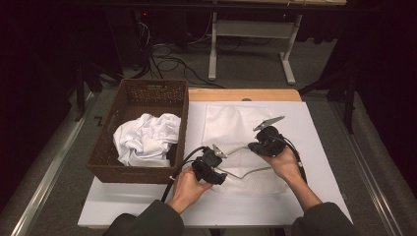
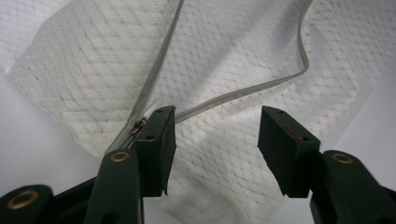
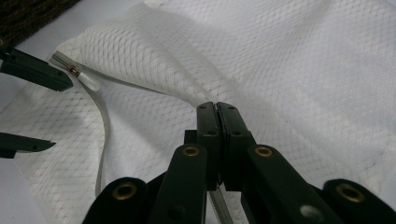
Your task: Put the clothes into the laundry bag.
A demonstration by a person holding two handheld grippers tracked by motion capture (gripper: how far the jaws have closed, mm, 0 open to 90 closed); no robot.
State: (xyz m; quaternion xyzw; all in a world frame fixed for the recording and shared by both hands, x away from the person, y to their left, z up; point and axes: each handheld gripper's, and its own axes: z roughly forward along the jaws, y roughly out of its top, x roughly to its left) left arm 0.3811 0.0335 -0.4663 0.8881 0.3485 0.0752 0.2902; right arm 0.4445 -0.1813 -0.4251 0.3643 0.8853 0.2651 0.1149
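A white mesh laundry bag (image 1: pixel 231 123) lies flat on the white table top (image 1: pixel 314 162), with its zipper partly undone. My left gripper (image 1: pixel 221 167) stands open over the bag's near left corner. In the left gripper view its jaws (image 2: pixel 217 116) are wide apart, with the zipper pull (image 2: pixel 138 126) just beside the left jaw and only mesh between them. My right gripper (image 1: pixel 255 147) is shut on a raised fold of the mesh bag (image 3: pixel 289 70) at the zipper edge (image 3: pixel 217 106). The right gripper view also takes in the zipper pull (image 3: pixel 74 70) and the left gripper (image 3: pixel 60 114) at the left.
A brown woven basket (image 1: pixel 182 128) stands at the table's left, holding crumpled white clothes (image 1: pixel 145 137). Beyond the table are a white frame's legs (image 1: pixel 290 69) and cables on the floor. The person's forearms come in from the bottom edge.
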